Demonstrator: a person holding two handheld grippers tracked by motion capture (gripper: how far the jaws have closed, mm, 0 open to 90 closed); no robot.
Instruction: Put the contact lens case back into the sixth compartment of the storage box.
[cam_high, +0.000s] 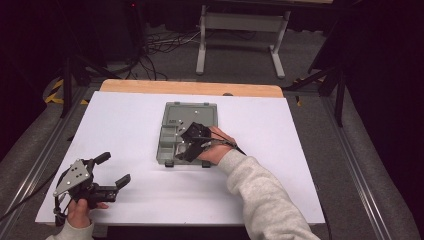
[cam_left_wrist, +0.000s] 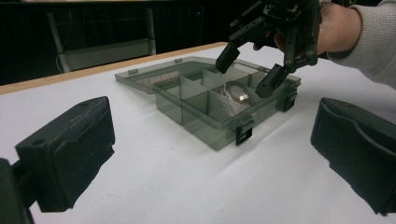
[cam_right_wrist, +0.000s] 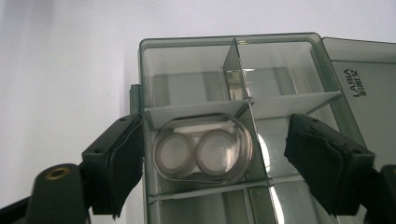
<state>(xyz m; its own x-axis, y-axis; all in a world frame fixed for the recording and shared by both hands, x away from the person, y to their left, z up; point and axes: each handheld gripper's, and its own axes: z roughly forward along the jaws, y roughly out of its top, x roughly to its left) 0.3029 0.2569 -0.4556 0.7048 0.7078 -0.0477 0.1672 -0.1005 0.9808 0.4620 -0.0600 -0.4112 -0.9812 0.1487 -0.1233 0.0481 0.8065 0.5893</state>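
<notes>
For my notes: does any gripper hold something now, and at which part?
Nothing is held. The right gripper is open above the organizer box; the left gripper is open over the table.

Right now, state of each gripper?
Left gripper: open, holding nothing, near the table's front edge.
Right gripper: open, holding nothing, jaws over the organizer box, either side of the clear oval case.

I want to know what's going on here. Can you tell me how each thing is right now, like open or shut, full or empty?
Organizer box: open, lid laid back flat on the table.
Clear oval case: lying in one compartment of the box, lid closed.
Compartments beside it: empty.
Left gripper: open, holding nothing, away from the box.
Right gripper: open, just above the box, over the case.
</notes>
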